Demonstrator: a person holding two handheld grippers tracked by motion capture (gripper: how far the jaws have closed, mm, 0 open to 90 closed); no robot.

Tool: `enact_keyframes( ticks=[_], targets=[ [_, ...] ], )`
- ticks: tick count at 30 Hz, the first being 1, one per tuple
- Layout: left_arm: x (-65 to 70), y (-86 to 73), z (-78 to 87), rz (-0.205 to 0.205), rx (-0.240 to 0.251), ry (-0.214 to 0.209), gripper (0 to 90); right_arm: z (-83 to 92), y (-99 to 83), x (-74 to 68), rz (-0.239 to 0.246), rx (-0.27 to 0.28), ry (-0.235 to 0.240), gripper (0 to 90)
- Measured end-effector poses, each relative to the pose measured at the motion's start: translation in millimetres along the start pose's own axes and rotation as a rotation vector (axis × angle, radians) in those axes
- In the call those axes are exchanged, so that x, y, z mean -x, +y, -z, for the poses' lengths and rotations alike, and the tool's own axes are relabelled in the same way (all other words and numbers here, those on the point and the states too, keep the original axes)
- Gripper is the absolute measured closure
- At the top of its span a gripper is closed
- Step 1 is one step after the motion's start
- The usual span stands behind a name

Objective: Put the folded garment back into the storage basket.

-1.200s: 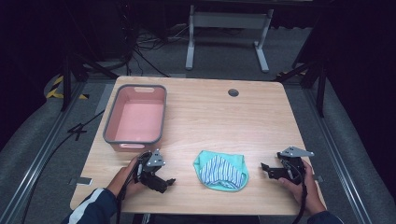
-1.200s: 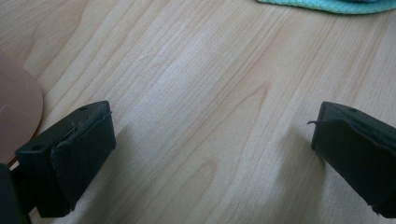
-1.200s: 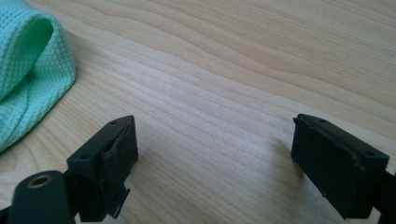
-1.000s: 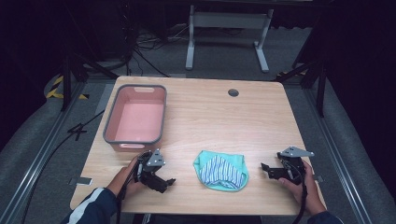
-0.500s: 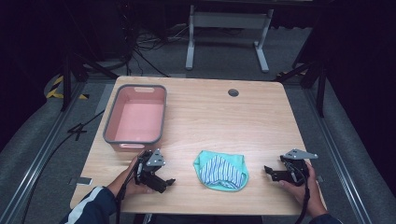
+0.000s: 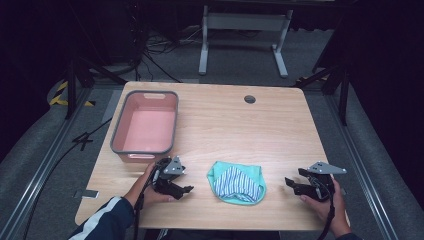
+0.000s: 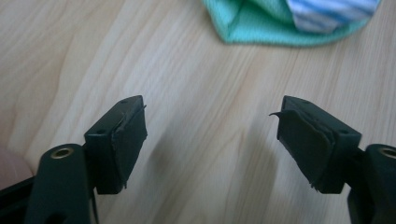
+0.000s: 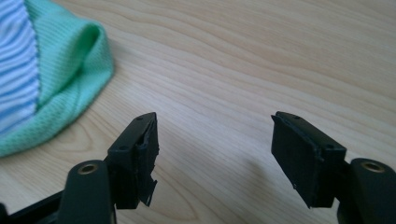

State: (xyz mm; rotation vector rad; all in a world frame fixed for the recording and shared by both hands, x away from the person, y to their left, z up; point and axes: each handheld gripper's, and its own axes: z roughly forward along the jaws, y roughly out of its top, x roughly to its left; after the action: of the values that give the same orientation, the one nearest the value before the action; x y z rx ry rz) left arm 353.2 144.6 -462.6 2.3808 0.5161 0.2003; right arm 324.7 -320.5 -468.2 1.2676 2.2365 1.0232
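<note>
Green striped cloth (image 6: 236, 182) lies on wooden surface (image 6: 240, 125) between left gripper (image 6: 181, 189) and right gripper (image 6: 291, 184), touching neither. Both fingers (image 7: 119, 140) spread wide, empty. Pink bin (image 6: 146, 127) sits behind left gripper.

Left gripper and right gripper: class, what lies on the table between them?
In the high view, a green, blue-striped cloth lies on the table between the left gripper and right gripper, touching neither.

Bare bench (image 6: 260, 130) stretches across the middle and far right — open passage there. A pink tub (image 6: 146, 127) blocks the far left, just beyond the left gripper (image 6: 182, 187). Between that and the right gripper (image 6: 291, 186) lies a folded cloth (image 6: 236, 182), with clear wood either side of it.
</note>
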Motion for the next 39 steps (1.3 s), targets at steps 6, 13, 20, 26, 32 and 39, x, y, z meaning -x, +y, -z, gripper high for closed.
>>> enact_keyframes(
  ticks=[6,13,20,26,32,39],
  targets=[
    [0.8,27.1,-8.2,-0.020,0.022,0.015,27.3,-2.7,18.6,-14.6,0.034,0.015,0.031,35.7],
    [-4.6,60.6,-25.3,-0.021,0.068,0.057,28.3,-25.7,44.7,-39.2,0.117,-0.012,0.070,40.6],
    [-12.0,79.2,-53.0,0.003,0.063,0.046,28.2,-42.2,62.5,-50.9,0.123,-0.004,0.103,44.2],
    [-17.9,78.1,-67.7,0.010,0.021,0.061,27.7,-57.3,68.3,-59.5,0.124,-0.052,0.091,43.8],
    [-24.8,72.3,-76.1,0.045,-0.019,0.022,25.9,-74.9,64.2,-65.5,0.110,-0.109,0.064,43.6],
    [-25.2,67.6,-76.8,0.058,0.009,-0.007,30.9,-76.2,58.1,-61.7,0.085,-0.088,0.104,53.0]
  ],
)
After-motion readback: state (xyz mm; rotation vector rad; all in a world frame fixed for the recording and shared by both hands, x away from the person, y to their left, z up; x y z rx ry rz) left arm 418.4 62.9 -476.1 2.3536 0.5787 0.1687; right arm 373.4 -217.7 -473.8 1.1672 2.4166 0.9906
